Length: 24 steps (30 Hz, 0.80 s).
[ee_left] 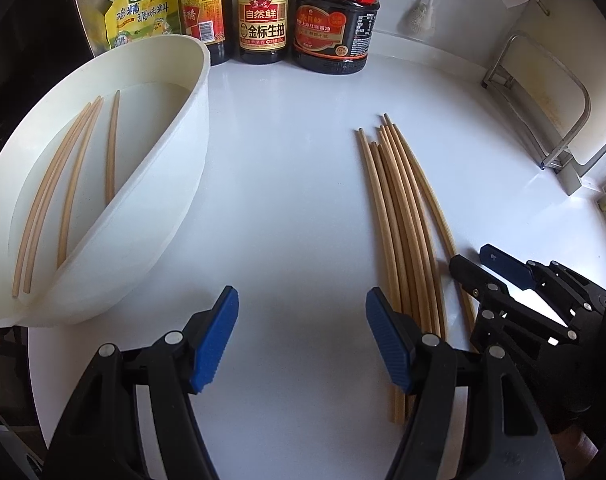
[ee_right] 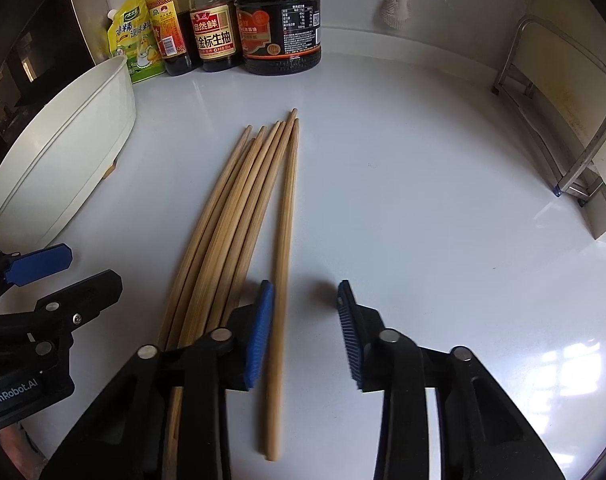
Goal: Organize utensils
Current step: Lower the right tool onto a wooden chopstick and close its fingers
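Bamboo chopsticks [ee_left: 73,184], three, lay in the white tub [ee_left: 175,184] at the counter's [ee_left: 295,184] left edge; most [ee_right: 227,216] remained mid-counter. The right gripper [ee_right: 305,332] straddled one chopstick [ee_right: 283,264], unclamped; the left gripper [ee_left: 301,338] gaped empty.

White countertop [ee_right: 423,200] with loose chopsticks [ee_right: 239,208], white tub [ee_left: 175,184], sauce bottles [ee_left: 263,20].

Wooden chopsticks [ee_right: 231,216] lie bundled on the counter, three more in the white tub [ee_left: 183,128].
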Each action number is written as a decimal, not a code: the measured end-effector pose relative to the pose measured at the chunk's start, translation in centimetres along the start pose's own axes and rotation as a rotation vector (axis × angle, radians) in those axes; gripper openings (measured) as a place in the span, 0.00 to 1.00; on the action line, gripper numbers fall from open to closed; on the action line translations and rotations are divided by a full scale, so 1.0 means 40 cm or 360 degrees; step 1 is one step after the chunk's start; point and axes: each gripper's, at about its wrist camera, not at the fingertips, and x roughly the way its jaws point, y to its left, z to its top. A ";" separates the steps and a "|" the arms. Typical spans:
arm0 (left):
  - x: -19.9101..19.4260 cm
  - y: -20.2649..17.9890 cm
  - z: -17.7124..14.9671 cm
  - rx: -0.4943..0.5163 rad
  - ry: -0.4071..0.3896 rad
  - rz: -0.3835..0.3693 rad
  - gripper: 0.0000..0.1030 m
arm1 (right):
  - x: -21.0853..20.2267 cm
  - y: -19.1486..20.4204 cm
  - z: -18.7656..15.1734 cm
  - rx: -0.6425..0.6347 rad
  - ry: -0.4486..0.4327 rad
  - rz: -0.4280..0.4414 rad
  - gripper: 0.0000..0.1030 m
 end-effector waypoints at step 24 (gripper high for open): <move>0.066 -0.061 0.027 0.0060 0.0019 -0.0005 0.65 | -0.058 -0.111 -0.065 0.0126 0.0000 0.0021 0.19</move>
